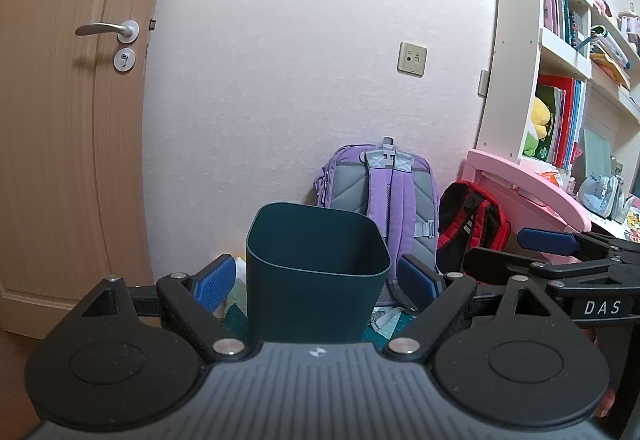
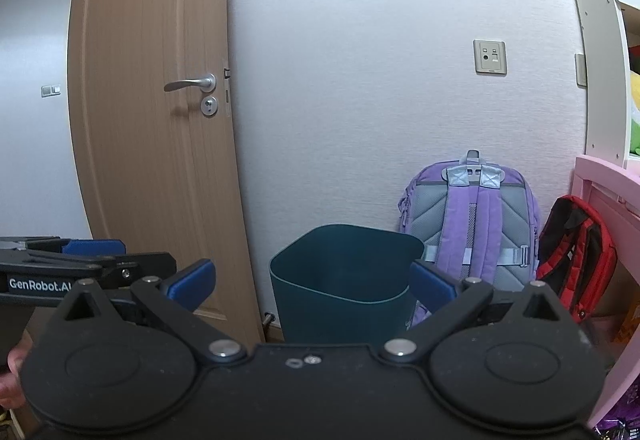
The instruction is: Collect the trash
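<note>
A dark teal trash bin (image 1: 316, 272) stands on the floor by the wall, its open top empty as far as I can see. It also shows in the right wrist view (image 2: 344, 284). My left gripper (image 1: 318, 280) is open and empty, its blue pads either side of the bin, which stands a little way ahead. My right gripper (image 2: 312, 282) is open and empty, facing the bin from farther back. The right gripper shows at the right edge of the left wrist view (image 1: 560, 252). The left gripper shows at the left edge of the right wrist view (image 2: 80, 260). No trash is held.
A purple backpack (image 1: 384, 200) and a red-black backpack (image 1: 472, 224) lean by the wall behind the bin. A pink desk (image 1: 532, 192) with a white bookshelf (image 1: 520, 52) stands at the right. A wooden door (image 2: 156, 128) stands at the left.
</note>
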`<state>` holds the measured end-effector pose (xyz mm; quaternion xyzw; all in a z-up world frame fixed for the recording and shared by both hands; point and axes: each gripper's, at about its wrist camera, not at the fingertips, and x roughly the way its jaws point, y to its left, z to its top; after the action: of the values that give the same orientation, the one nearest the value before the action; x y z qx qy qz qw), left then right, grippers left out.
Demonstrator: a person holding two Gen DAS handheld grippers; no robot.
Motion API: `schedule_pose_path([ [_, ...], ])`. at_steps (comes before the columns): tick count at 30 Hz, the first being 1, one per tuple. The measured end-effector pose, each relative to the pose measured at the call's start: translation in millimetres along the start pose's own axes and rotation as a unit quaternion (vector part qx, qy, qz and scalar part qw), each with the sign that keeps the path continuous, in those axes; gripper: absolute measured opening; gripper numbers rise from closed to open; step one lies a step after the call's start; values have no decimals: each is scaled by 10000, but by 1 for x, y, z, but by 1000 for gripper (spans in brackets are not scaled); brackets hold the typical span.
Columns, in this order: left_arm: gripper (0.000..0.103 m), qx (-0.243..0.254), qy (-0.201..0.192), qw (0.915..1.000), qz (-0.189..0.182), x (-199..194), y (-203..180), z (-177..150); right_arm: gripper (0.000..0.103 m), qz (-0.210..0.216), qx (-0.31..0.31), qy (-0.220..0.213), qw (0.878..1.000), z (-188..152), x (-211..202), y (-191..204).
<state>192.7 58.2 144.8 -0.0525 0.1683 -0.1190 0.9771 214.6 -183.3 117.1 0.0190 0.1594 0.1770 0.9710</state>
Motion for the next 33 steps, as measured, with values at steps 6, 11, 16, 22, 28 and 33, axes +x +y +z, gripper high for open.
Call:
schedule_pose_path([
  [6, 89, 99, 5, 9999, 35, -4, -5, 7, 103, -39, 2, 18, 10000, 8, -1, 1],
  [11, 89, 150, 9, 9998, 113, -5, -8, 16, 103, -104, -7, 36, 9999, 15, -3, 2],
  [16, 89, 96, 3, 9999, 101, -8, -8, 26, 103, -131, -52, 32, 9999, 23, -5, 5],
  [22, 89, 51, 35, 9999, 93, -9, -8, 35, 103, -151, -63, 112, 9998, 30, -5, 7],
  [28, 89, 52, 56, 9999, 123, -10, -8, 37, 103, -135, -88, 132, 9998, 34, -5, 8],
  [33, 89, 55, 69, 9999, 136, -12, -9, 41, 103, -114, -82, 130, 9998, 35, -5, 8],
])
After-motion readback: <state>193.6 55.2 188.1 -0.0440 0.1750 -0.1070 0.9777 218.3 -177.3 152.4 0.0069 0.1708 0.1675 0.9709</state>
